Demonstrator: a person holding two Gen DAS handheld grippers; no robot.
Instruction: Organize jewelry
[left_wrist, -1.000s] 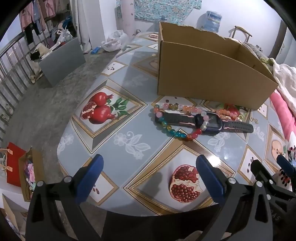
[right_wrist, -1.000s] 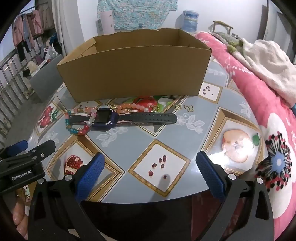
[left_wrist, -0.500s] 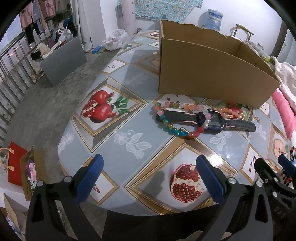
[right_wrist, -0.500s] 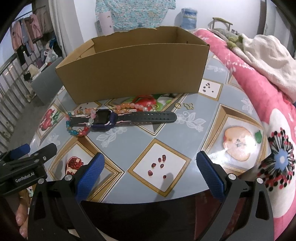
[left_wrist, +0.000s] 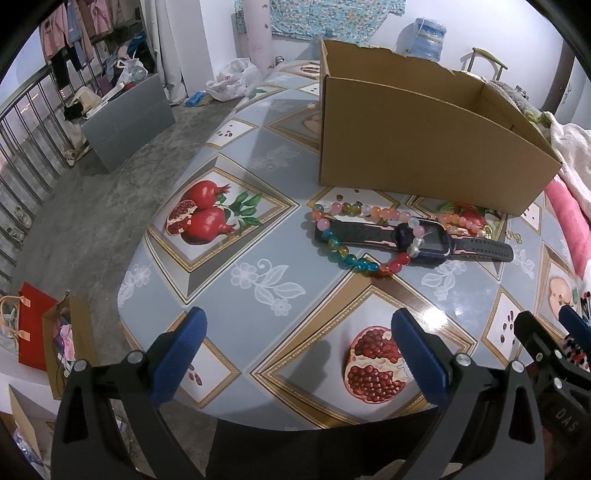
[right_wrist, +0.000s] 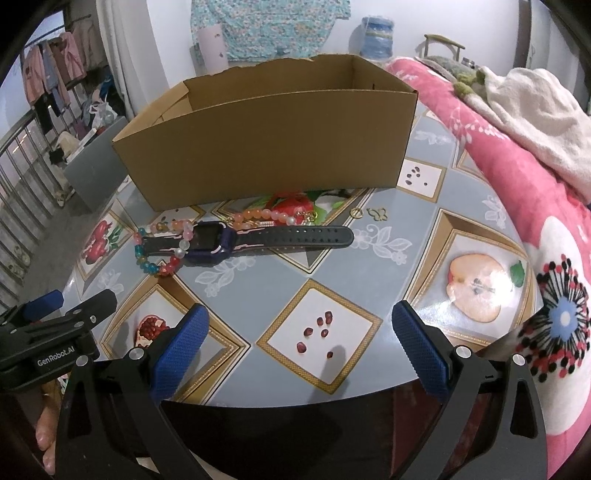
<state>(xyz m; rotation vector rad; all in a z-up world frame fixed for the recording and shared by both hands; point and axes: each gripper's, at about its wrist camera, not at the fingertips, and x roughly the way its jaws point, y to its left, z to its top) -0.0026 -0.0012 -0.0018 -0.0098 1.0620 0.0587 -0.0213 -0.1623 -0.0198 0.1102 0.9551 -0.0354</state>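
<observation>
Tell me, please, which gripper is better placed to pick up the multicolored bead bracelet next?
Left, probably. The left gripper is open with the multicolored bead bracelet ahead of it; from the right gripper, also open, it lies far left.

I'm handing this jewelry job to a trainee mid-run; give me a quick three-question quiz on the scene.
1. True or false: the multicolored bead bracelet lies inside the cardboard box.
2. What lies across that bracelet? A) smartwatch B) spoon C) comb
3. Fill in: both the left gripper and right gripper are ____.

Key: 1 false, it lies on the table before the box; 2 A, the smartwatch; 3 open, holding nothing.
</observation>
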